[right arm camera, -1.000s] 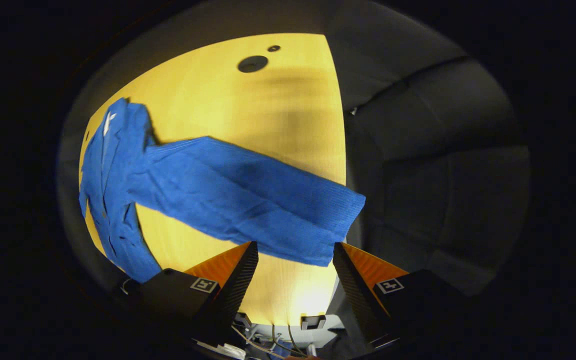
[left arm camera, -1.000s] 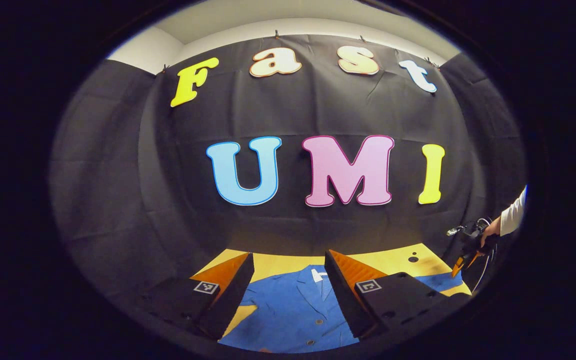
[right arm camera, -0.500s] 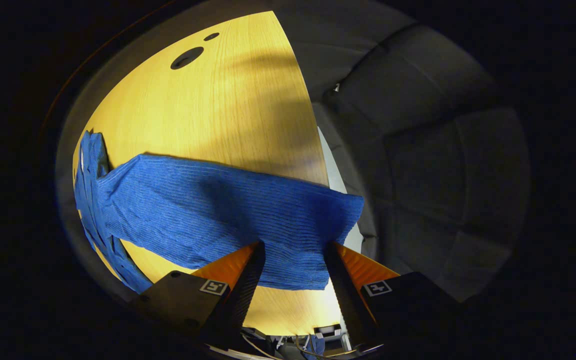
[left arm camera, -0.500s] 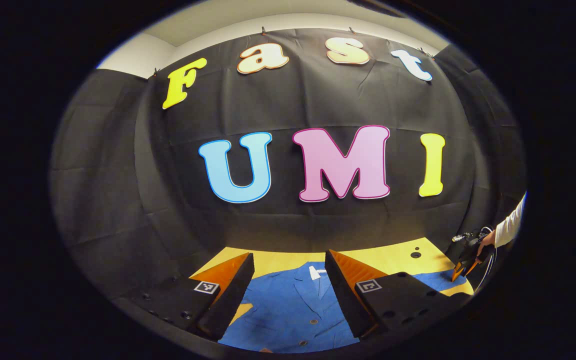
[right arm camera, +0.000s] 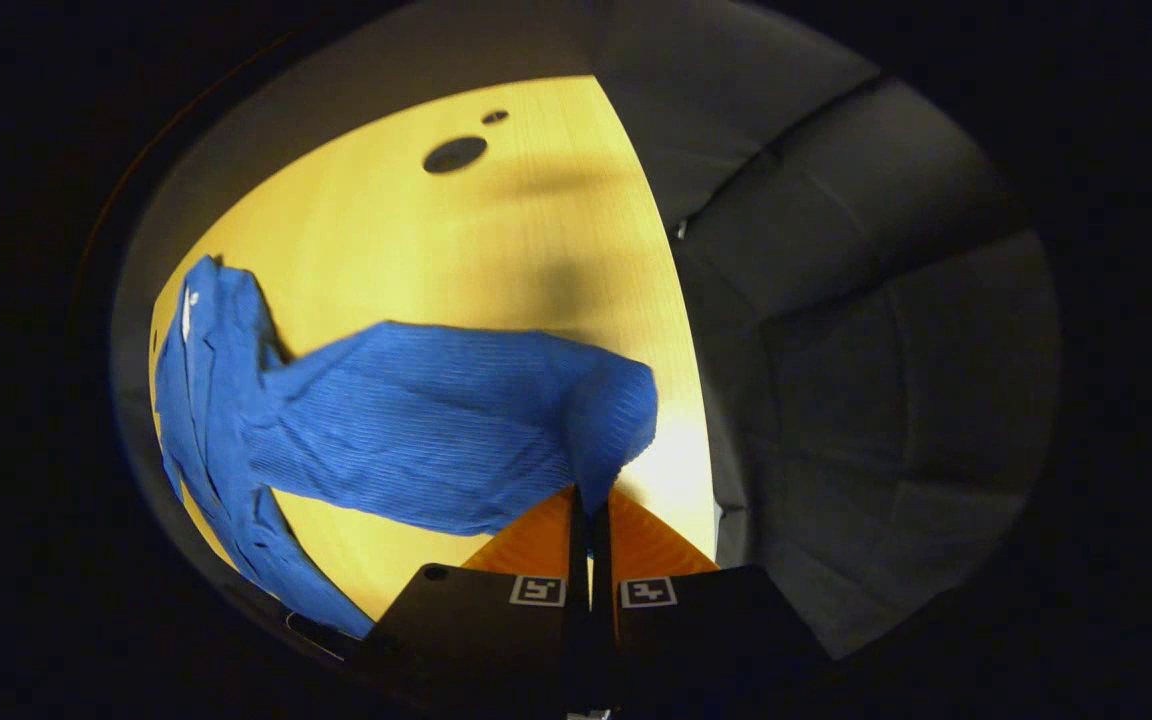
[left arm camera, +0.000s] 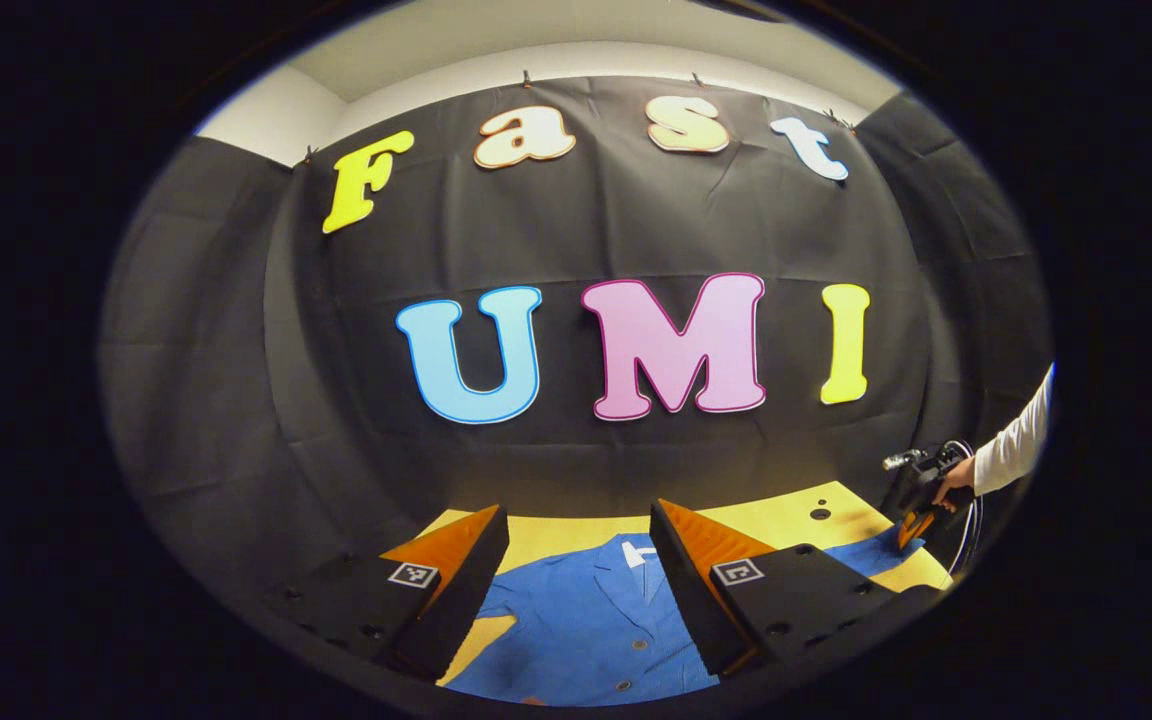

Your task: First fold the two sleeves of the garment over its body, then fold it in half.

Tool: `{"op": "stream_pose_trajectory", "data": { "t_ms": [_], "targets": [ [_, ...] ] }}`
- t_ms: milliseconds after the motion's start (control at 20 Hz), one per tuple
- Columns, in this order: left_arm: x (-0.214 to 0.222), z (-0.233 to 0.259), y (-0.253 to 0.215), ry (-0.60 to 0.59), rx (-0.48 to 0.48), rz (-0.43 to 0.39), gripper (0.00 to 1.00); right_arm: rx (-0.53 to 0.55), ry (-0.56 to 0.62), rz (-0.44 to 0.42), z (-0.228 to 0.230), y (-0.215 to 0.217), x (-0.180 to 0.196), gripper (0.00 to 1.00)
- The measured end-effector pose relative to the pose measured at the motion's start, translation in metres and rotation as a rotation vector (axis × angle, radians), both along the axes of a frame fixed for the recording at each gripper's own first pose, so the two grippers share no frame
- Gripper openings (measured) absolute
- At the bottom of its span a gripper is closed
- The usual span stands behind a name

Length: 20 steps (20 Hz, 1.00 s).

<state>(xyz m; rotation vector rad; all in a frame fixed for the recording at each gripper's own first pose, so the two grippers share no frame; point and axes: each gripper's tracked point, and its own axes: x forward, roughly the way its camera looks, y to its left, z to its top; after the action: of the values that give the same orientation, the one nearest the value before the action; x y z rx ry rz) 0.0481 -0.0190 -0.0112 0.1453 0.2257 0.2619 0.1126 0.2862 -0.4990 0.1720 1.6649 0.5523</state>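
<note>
A blue buttoned garment (left arm camera: 586, 625) lies spread on the yellow wooden table (left arm camera: 766, 520). My left gripper (left arm camera: 576, 560) hovers open above its chest, collar side ahead. In the right gripper view, one long blue sleeve (right arm camera: 436, 420) stretches across the table (right arm camera: 496, 240) from the garment's body (right arm camera: 206, 400) at the left. My right gripper (right arm camera: 591, 500) is shut on the sleeve's cuff end, whose edge is lifted and curled up from the table. In the left gripper view the right gripper (left arm camera: 914, 525) shows far right at the sleeve end, held by a hand in a white sleeve (left arm camera: 1006, 455).
Two dark round holes (right arm camera: 454, 153) sit in the table's far part. The table's right edge (right arm camera: 681, 330) runs close to the sleeve end, with black cloth beyond. The booth's black wall (left arm camera: 236, 400) stands behind the table.
My right gripper went from open around the cuff to shut on it, and the sleeve end has lifted and curled. The left gripper stayed nearly still.
</note>
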Motion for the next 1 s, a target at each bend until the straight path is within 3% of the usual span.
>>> {"op": "stream_pose_trajectory", "data": {
  "t_ms": [200,400,500,600,750,850,1000],
  "targets": [
    [-0.026,-0.001,0.049,-0.007,-0.024,-0.011,0.82,0.048,-0.091,-0.055,0.077,0.006,0.020,0.05],
    [-0.054,0.000,0.101,-0.037,-0.067,-0.004,0.82,0.192,-0.102,-0.145,0.187,0.056,0.022,0.05],
    [-0.069,0.001,0.129,-0.063,-0.082,0.005,0.82,0.243,-0.138,-0.124,0.238,0.080,0.023,0.05],
    [-0.083,-0.005,0.158,-0.065,-0.102,0.027,0.82,0.308,-0.170,-0.116,0.292,0.122,0.019,0.05],
    [-0.105,-0.022,0.199,-0.040,-0.128,0.060,0.82,0.453,-0.108,-0.134,0.358,0.200,-0.006,0.05],
    [-0.121,-0.032,0.227,-0.006,-0.125,0.107,0.82,0.485,-0.060,-0.111,0.369,0.249,-0.030,0.05],
    [-0.146,-0.034,0.255,-0.003,-0.122,0.192,0.81,0.489,-0.013,-0.008,0.361,0.333,-0.088,0.05]
  ]
}}
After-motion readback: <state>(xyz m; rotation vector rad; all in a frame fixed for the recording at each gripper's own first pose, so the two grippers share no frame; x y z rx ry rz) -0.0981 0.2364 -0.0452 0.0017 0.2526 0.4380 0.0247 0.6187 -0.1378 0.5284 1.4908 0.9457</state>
